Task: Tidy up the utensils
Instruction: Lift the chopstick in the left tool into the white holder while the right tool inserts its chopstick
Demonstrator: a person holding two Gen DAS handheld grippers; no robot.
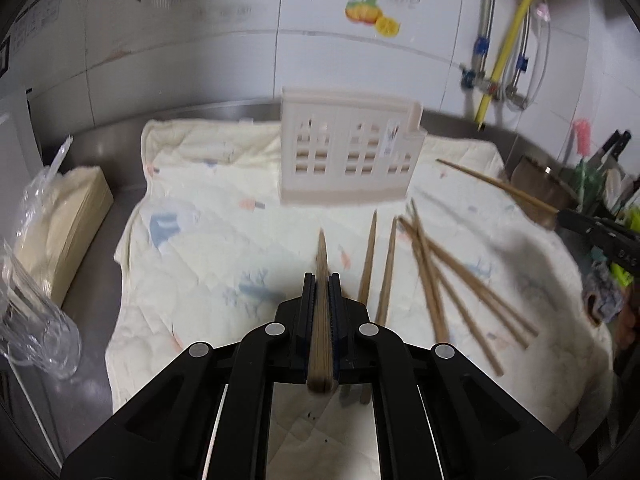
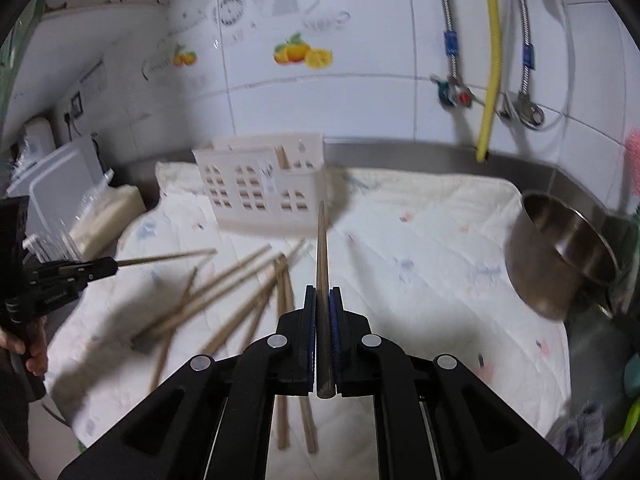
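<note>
Bright overhead light, motion blur, dark fisheye-warped corners.

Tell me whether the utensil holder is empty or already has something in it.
Not empty. In the right wrist view, one chopstick pokes up out of the beige utensil holder, in its right-hand section. Anything deeper inside cannot be seen.

The left gripper (image 1: 322, 280) clamps a chopstick (image 1: 321, 264) (tip forward), loose chopsticks (image 1: 440, 280) lying right of its jaws, holder (image 1: 348, 152) ahead.

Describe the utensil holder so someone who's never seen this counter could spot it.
On the pale quilted cloth covering the steel counter, look toward the tiled back wall. The cream plastic holder stands there upright, beyond the loose chopsticks; only it has rows of window-like cutouts.
</note>
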